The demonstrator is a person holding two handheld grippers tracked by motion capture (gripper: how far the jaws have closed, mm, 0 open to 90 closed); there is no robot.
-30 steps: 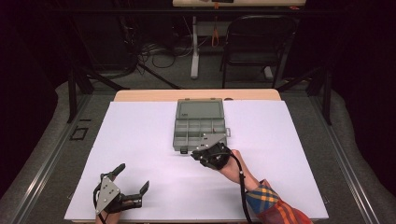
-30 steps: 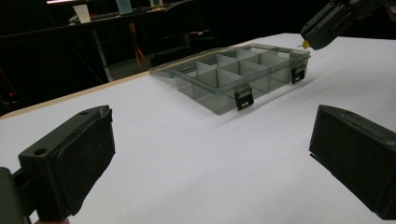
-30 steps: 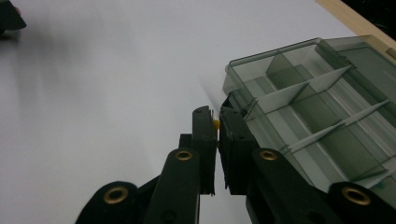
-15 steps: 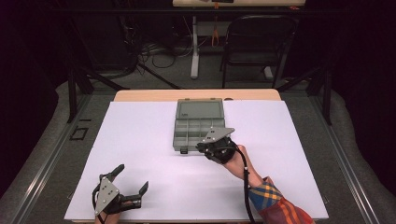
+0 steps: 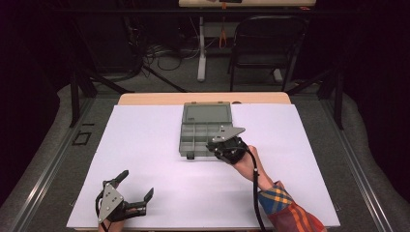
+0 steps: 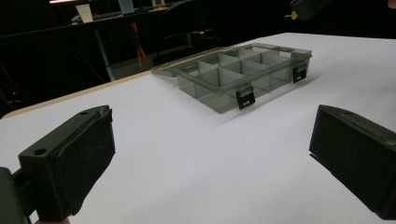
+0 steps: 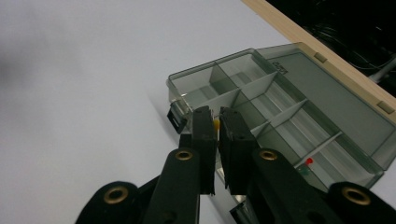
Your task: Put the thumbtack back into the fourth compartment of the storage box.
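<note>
Box (image 5: 205, 129), lid open, sits centre of high view on white table (image 5: 145, 145). R gripper (image 7: 217, 123) over box's near edge, jaws nearly shut on small yellow bit (image 7: 215, 124). L gripper (image 5: 135, 191) lower left, jaws wide apart, holding nothing.

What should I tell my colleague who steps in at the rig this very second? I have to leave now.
Right gripper: over the near edge of the open compartment box, jaws nearly shut on a small yellow piece.
Left gripper: wide open, empty, at the near left of the white table.
Box: lid folded back, latches undone. A compartment at one end holds a small red piece and a small green one.
Done: those two pieces are in the box.
Left: probably drop the yellow piece into a compartment, then close the lid.
</note>
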